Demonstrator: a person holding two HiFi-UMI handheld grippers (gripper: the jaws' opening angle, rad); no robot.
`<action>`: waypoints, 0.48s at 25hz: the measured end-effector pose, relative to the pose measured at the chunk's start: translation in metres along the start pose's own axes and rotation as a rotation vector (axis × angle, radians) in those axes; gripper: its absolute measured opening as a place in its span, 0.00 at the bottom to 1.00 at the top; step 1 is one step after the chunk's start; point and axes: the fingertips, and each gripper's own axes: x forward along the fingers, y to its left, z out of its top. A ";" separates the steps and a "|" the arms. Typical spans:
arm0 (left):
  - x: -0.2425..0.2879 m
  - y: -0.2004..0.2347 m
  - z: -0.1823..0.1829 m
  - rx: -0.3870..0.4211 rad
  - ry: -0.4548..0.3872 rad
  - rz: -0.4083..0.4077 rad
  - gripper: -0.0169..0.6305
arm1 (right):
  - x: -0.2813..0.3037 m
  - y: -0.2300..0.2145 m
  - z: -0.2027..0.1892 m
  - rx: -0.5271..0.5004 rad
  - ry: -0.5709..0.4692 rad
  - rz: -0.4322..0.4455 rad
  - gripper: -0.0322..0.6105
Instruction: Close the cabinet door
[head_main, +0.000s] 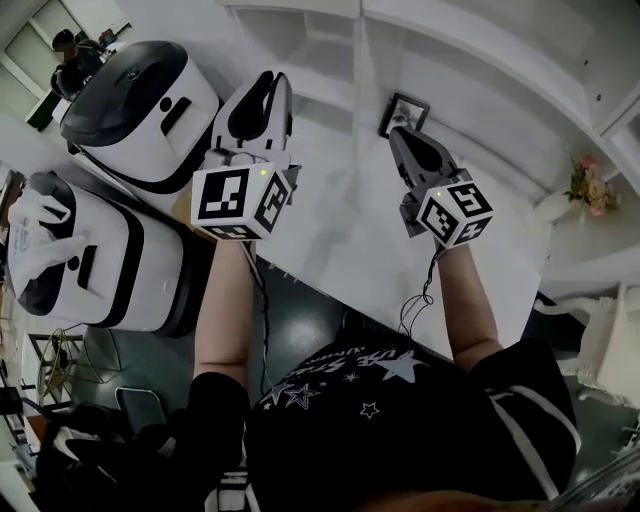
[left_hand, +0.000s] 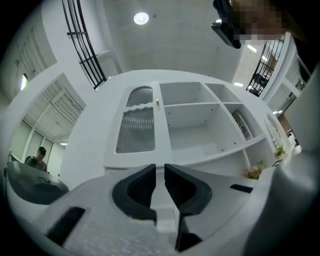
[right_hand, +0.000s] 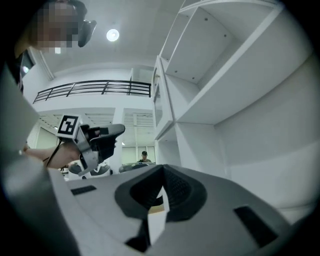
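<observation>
Cabinet door (left_hand: 136, 122) looks already shut, so little seems left; left gripper (left_hand: 160, 170) and right gripper (right_hand: 162, 172) hang clear, jaws all but closed, gripping nothing.

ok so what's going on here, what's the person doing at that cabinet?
A person faces a white cabinet with a gripper in each hand. The left gripper and right gripper are both empty, with their jaws all but together. They are held in the air short of the cabinet and touch nothing. The ribbed-glass door on the cabinet's left section looks flush with the frame, so it appears shut. The shelves beside it have no doors.
</observation>
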 end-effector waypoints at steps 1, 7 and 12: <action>-0.019 0.002 -0.004 -0.002 0.020 0.016 0.11 | -0.001 0.013 0.000 -0.002 0.002 0.016 0.06; -0.125 -0.003 -0.016 -0.002 0.131 0.079 0.11 | -0.031 0.092 -0.009 0.004 0.020 0.093 0.06; -0.221 -0.028 -0.017 -0.025 0.198 0.127 0.11 | -0.078 0.160 -0.020 0.005 0.042 0.149 0.06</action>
